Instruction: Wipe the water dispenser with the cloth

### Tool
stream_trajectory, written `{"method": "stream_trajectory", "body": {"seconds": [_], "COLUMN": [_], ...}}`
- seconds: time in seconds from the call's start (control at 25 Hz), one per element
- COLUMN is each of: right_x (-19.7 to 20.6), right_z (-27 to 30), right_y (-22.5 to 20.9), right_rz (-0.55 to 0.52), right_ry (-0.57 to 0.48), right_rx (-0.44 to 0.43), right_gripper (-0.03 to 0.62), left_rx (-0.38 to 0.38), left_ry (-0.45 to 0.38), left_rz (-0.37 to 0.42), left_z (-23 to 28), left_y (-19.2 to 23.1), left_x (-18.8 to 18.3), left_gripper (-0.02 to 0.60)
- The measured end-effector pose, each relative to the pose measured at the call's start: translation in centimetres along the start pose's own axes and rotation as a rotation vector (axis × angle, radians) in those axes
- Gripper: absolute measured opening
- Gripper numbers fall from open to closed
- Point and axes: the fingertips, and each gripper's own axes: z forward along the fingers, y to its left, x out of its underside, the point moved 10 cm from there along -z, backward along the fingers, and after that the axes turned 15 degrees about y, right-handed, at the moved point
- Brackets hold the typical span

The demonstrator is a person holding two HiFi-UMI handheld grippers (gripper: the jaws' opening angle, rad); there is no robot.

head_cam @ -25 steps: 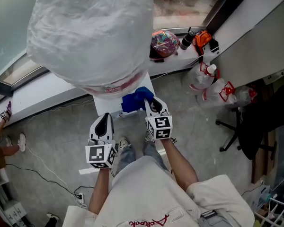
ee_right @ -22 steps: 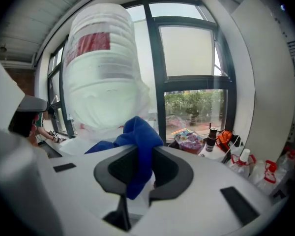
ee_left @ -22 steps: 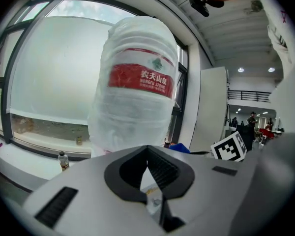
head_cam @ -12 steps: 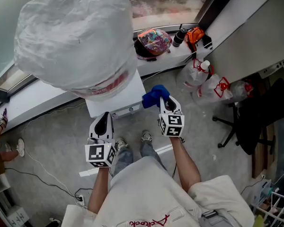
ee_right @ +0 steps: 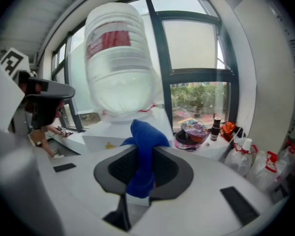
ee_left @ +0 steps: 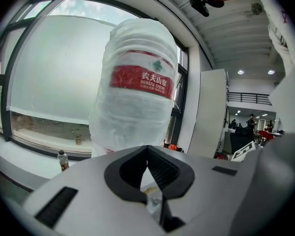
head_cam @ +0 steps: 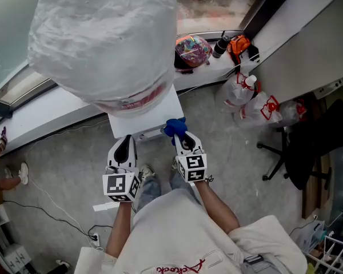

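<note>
The water dispenser's white body [head_cam: 148, 116] stands under a big bottle wrapped in clear plastic [head_cam: 103, 39], with a red label [ee_left: 141, 81] showing in the left gripper view. My right gripper [head_cam: 183, 137] is shut on a blue cloth [head_cam: 174, 126], whose bunch touches the dispenser's front right corner. In the right gripper view the cloth [ee_right: 143, 151] sticks up between the jaws of the right gripper [ee_right: 141, 157], before the dispenser [ee_right: 118, 132]. My left gripper [head_cam: 124, 150] hangs just before the dispenser's front, shut and holding nothing; its own view shows the left gripper [ee_left: 148, 152] with jaws meeting.
A window ledge [head_cam: 57, 110] runs behind the dispenser with a colourful helmet [head_cam: 192, 49] and an orange-black item [head_cam: 240, 44] on it. Spray bottles in plastic bags [head_cam: 254, 99] sit on the floor at right, near a black office chair [head_cam: 306, 147]. Cables [head_cam: 51, 196] trail at left.
My right gripper, cloth in its jaws, swung out to the dispenser's right and has come back left to the front right corner. The left gripper has stayed put.
</note>
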Motion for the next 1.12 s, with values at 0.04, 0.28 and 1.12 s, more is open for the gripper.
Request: {"method": "stream_trajectory", "body": {"seconds": [0.04,0.28,1.12], "right_x": [0.2,-0.2,-0.6], "right_z": [0.2,2.7,3.8], "right_y": [2.0,12.1,-0.8], "right_rz": [-0.024,-0.141,-0.051], "right_ry": [0.006,0.034,0.022], "right_rx": [-0.048,-0.299,-0.035], "right_gripper": [0.078,0.078,0.078], "left_rx": [-0.005,-0.048,0.013], "left_ry": [-0.001,-0.01,0.025], "left_rz": [-0.002,-0.016,0.028], "left_z": [-0.2,-1.8,0.8], "left_y": [0.3,2.1,-0.7], "left_x": [0.1,0.2,-0.2], "left_gripper": [0.011,0.011,0.011]}}
